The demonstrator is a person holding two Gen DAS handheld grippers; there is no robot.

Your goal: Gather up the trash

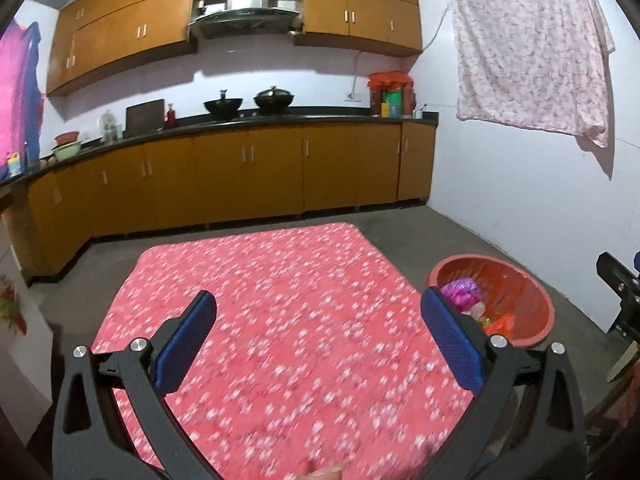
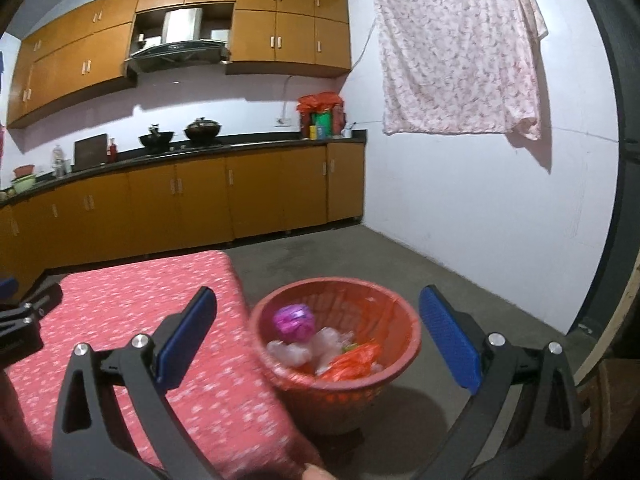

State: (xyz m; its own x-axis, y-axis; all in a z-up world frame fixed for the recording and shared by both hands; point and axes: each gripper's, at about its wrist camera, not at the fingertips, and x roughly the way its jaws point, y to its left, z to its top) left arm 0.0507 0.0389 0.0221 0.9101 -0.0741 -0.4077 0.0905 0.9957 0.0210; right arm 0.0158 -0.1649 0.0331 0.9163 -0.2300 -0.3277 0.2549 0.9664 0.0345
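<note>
Both tongs, left (image 1: 318, 340) and right (image 2: 318, 340), gape wide and empty. The trash (image 2: 320, 344) lies in the basket (image 2: 404, 356) beside the bench (image 1: 280, 320) (its cloth looks bare), so collecting seems finished.

Home kitchen, cabinets (image 1: 248, 172), range hood (image 1: 246, 4), woks (image 1: 223, 105)

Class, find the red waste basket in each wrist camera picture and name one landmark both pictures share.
Left wrist view: red waste basket at lower right, on the floor beside the table, partly behind the gripper's right finger.
Right wrist view: red waste basket at lower centre, seen between the open jaws.
Shared landmark: the pink floral cloth hanging on the white wall.
</note>
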